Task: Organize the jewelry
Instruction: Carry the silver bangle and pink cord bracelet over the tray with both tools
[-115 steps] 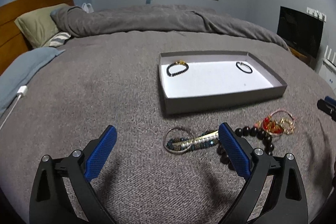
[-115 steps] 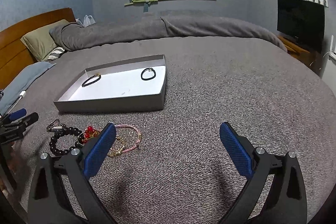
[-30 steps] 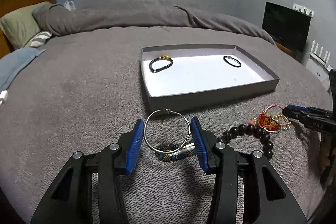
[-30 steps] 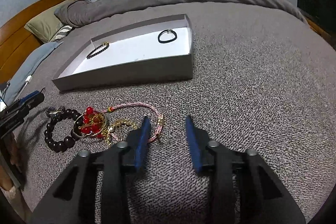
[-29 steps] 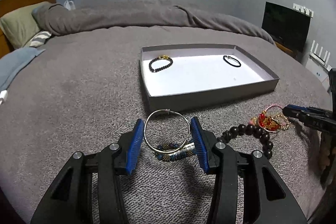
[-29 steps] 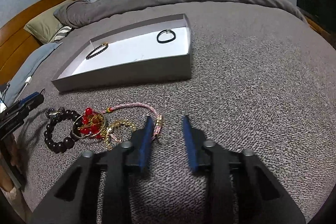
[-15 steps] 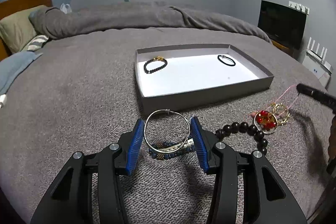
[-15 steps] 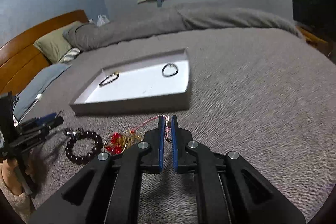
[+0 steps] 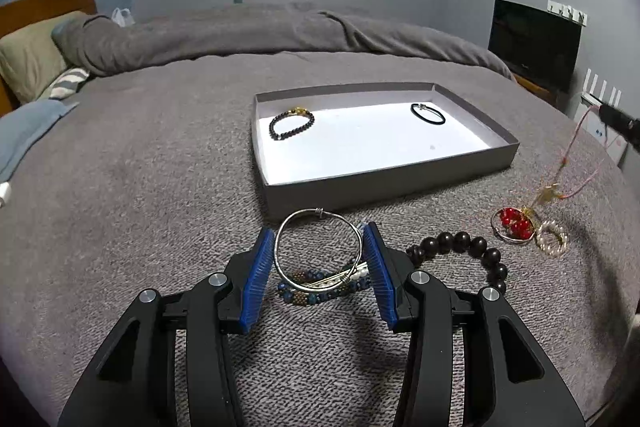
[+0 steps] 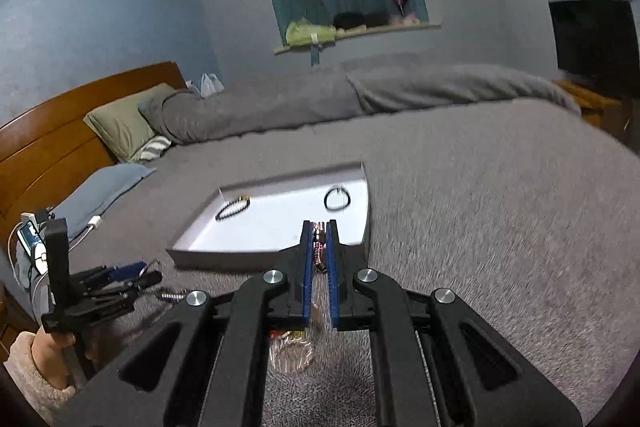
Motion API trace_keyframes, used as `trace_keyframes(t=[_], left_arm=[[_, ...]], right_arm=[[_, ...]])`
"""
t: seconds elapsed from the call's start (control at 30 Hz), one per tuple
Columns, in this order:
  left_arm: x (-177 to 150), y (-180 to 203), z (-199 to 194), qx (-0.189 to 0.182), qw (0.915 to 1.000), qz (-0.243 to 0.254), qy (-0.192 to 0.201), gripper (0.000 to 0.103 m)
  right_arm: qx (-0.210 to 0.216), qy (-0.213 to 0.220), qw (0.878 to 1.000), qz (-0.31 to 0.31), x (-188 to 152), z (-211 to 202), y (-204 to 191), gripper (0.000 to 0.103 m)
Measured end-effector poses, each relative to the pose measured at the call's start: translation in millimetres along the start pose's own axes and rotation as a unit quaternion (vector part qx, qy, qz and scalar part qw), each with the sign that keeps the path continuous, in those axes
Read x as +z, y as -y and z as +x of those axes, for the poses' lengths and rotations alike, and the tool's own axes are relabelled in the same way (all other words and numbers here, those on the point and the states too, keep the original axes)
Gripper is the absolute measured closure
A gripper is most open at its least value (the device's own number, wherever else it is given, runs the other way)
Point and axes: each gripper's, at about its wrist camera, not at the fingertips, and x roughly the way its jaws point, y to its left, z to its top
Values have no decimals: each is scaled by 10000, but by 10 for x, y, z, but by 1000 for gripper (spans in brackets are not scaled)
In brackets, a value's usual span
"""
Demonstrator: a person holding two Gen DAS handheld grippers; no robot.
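Jewelry lies in two places on the grey bedspread (image 9: pixel 140 155): some in a shallow grey box (image 9: pixel 384 183) with a white floor, the rest loose on the cover just in front of the box's near wall. Inside the box a dark beaded bracelet (image 9: pixel 291 124) sits near the far left corner and a thin black band (image 9: pixel 428 113) near the far right corner, well apart, with bare white floor between them and toward the near wall. The left gripper (image 9: pixel 318 267) has its blue pads (image 9: pixel 258 279) pressed against both sides of a silver bangle (image 9: pixel 318 251), which stands upright over a blue and brown beaded strand (image 9: pixel 320 289) on the cover. Beside it to the right lie a large dark bead bracelet (image 9: pixel 460 259), a ring with red beads (image 9: pixel 514 223) and a small pale beaded ring (image 9: pixel 552 239), close together. The right gripper (image 10: pixel 319 259) is closed on a pink cord bracelet (image 9: pixel 570 167), whose clasp end shows between its pads; in the left wrist view the cord hangs taut, seemingly still caught at its lower end in the red and gold cluster, though blur makes this unsure. No brand, label or writing is legible anywhere. The bedspread stretches open to the left of the box and to its right; a dark television (image 9: pixel 534 43) stands beyond the bed's right edge.
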Motion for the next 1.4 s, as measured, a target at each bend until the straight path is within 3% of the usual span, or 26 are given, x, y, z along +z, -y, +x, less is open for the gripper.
trace_keyframes(t=[0.43,0.7,0.9,1.07,1.27,1.4], left_arm=[[94,84,-197,-173,9995,54,241,56],[461,152,-213,-26,9992,174,353,56],[795,103,8,45,9989,241,399,56],[990,51,404,40,9998,212,34,56],[999,63,760,74,9994,276,-169,56],[890,14,945,146,9984,336,-427,55]], right_arm=[[40,153,9999,-39,103,-85,-61,97],[-58,185,9996,-192,332,139,-105,97],[-89,158,9996,-224,494,510,-72,97],[-114,52,9995,-287,559,859,-71,97],[-108,-156,9991,-384,538,1251,-59,97],[-212,-596,9975,-329,430,1506,-1,97]])
